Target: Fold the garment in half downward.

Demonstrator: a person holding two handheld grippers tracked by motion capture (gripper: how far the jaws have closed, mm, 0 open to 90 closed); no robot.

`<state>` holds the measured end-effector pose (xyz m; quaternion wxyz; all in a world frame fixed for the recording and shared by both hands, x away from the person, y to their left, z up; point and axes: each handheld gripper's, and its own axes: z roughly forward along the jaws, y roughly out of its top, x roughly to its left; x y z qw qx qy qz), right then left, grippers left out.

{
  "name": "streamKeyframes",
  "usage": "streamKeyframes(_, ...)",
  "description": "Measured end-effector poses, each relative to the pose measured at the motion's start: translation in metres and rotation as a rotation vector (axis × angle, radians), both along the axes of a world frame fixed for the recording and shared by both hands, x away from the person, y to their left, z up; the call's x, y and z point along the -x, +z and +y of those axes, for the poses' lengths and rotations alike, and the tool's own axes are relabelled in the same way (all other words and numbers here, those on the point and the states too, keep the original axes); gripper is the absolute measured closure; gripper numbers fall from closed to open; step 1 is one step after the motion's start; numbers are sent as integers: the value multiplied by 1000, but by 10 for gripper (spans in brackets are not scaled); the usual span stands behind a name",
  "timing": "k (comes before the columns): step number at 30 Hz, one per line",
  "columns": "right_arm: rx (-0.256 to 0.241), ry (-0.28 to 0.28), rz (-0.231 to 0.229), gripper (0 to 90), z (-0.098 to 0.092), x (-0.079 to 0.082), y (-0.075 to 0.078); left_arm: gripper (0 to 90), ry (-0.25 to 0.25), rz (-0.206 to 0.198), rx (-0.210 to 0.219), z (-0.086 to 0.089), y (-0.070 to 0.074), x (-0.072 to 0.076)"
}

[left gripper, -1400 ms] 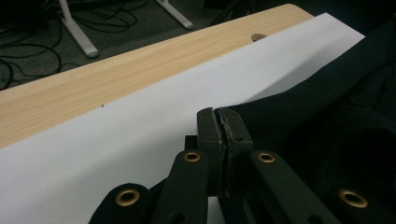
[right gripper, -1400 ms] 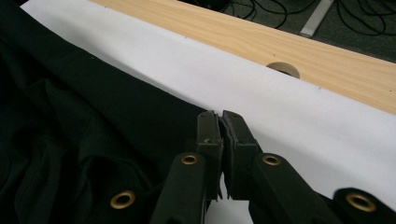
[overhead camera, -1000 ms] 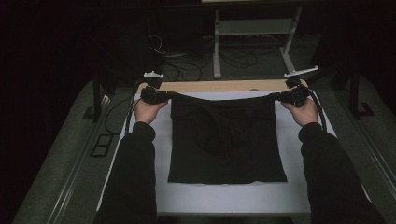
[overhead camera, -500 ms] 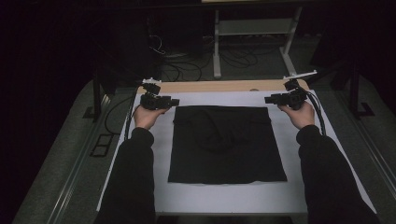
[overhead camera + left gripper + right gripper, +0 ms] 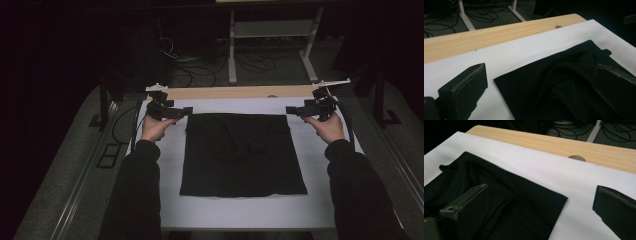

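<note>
Black cloth [image 5: 242, 155] folded square, flat at centre of white sheet [image 5: 240, 212] on counter [image 5: 235, 92] — bare margin on every side. Left gripper [image 5: 182, 112] just off its far left corner, jaws wide, nothing held. Right gripper [image 5: 294, 110] just off far right corner, jaws wide, nothing held. Soft matte fabric, creases near far edge; pale wood strip beyond sheet.

Black long sleeves; each black hand-held gripper [image 5: 187, 111] carries a grey plate, black cable
</note>
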<state>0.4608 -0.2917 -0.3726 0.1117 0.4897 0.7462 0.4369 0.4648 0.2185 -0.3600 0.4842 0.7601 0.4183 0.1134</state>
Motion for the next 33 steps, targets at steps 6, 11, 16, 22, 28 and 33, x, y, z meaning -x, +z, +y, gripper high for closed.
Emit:
streamKeyframes(6,-19,19,-3,0,-4,12,4,0,-42,-49,4,-10,10,15)
streamKeyframes(11,-21,44,-10,0,-1,22,6,0,-98,-71,16,-21,7,26)
streamKeyframes(16,-19,81,-18,0,6,27,9,0,-154,-84,18,-33,4,32)
streamKeyframes(22,-16,116,-28,0,17,30,11,0,-200,-99,23,-44,4,38)
streamKeyframes(28,-1,145,-21,0,26,32,11,0,-240,-102,30,-54,0,43)
streamKeyframes(33,7,163,-9,0,35,33,8,0,-284,-86,25,-65,-8,46)
